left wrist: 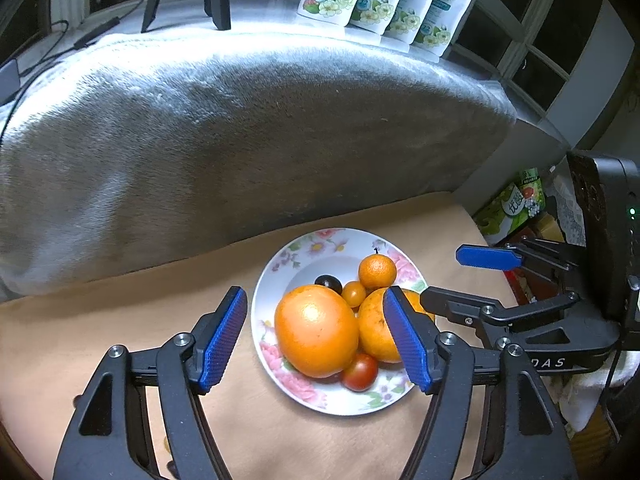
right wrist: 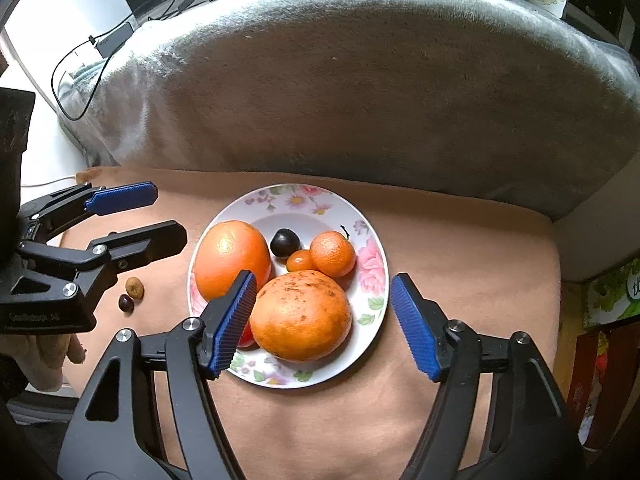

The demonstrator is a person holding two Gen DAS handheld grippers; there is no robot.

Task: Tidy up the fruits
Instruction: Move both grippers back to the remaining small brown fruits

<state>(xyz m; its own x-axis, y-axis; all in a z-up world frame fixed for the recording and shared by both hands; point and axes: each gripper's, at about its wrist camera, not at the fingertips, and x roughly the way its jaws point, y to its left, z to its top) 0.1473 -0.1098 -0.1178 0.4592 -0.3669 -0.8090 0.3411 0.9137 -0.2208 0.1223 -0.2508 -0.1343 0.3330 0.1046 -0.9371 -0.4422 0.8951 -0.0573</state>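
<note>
Both the left tongs (left wrist: pixel 316 334) and the right tongs (right wrist: pixel 324 326) stand open, gripping nothing. The fruits, among them a smooth orange (left wrist: pixel 316 330) and a speckled orange (right wrist: pixel 302 316), lie together on the floral plate (right wrist: pixel 372 280) on the tan table (right wrist: pixel 460 280).

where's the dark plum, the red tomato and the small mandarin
dark plum (right wrist: pixel 285 242): right wrist view, middle of its skin
red tomato (left wrist: pixel 360 372): left wrist view, centre of its top
small mandarin (right wrist: pixel 333 253): right wrist view, middle of its peel
</note>
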